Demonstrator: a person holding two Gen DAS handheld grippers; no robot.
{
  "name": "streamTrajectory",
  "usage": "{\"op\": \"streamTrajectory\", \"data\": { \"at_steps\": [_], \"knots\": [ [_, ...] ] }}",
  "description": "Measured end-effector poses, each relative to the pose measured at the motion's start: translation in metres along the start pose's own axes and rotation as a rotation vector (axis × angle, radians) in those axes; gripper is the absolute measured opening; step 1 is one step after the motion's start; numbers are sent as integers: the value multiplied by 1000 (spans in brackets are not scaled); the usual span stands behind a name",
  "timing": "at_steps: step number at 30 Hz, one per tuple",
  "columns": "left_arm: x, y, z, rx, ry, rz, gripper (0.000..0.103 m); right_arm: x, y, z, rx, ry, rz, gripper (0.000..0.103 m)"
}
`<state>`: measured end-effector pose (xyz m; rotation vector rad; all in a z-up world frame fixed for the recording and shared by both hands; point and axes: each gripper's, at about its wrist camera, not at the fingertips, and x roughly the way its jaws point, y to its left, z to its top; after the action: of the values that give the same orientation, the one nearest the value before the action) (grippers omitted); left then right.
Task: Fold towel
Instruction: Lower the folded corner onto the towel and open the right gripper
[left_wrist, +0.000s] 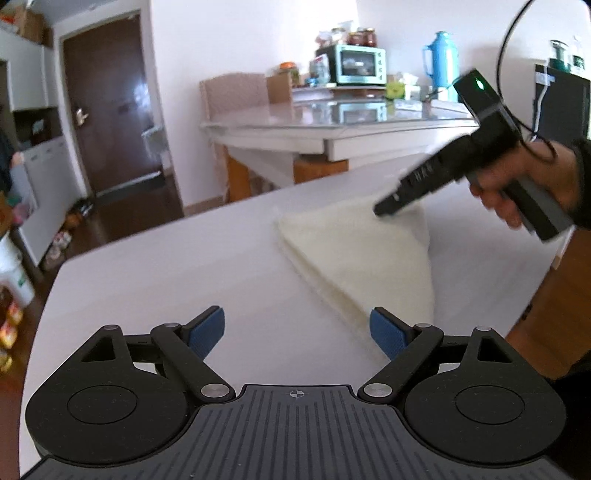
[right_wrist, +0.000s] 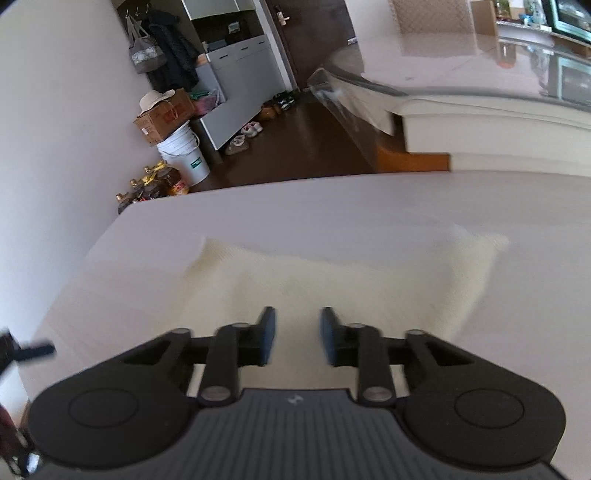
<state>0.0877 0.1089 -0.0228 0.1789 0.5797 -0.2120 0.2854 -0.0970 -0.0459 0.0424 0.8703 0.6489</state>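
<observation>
A: How do the tools stand?
B: The left gripper (left_wrist: 297, 334) is spread wide, empty, just before the towel (left_wrist: 354, 251). The right gripper (right_wrist: 298, 334) is narrower, empty, above it.
A: And the risk?
B: The towel lies layered on the table (left_wrist: 184, 266); a shallow pinch could catch one layer and undo it.

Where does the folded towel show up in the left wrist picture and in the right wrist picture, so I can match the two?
Left wrist view: the towel lies right of centre on the white table, just ahead of the open left gripper, with the right gripper over its far edge.
Right wrist view: the towel spans the middle, directly beyond the open right gripper.
Shared landmark: the dark brown door, also at top centre.
</observation>
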Motion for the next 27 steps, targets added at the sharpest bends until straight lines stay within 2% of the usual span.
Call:
{"op": "streamTrajectory", "data": {
  "at_steps": [5,11,13,16,17,20,27],
  "knots": [
    [20,-16,4,79,26,-11,90,-17,-10,-10,-3,-47,2,8],
    [34,-31,-3,142,73,-14,90,-17,-40,-2,43,-80,-56,8],
    [34,-29,-5,119,87,-20,90,-9,-50,-1,47,-72,-95,5],
    [36,-27,-5,87,106,-35,89,-3,-64,6,82,-87,-105,5],
    [35,-27,-5,81,110,-40,89,0,-68,9,76,-95,-143,5],
    [35,-30,-6,63,117,-59,89,4,-84,15,97,-95,-107,5],
    [28,-47,-8,38,112,-107,89,9,-98,20,103,-109,-113,4]
  ]
}}
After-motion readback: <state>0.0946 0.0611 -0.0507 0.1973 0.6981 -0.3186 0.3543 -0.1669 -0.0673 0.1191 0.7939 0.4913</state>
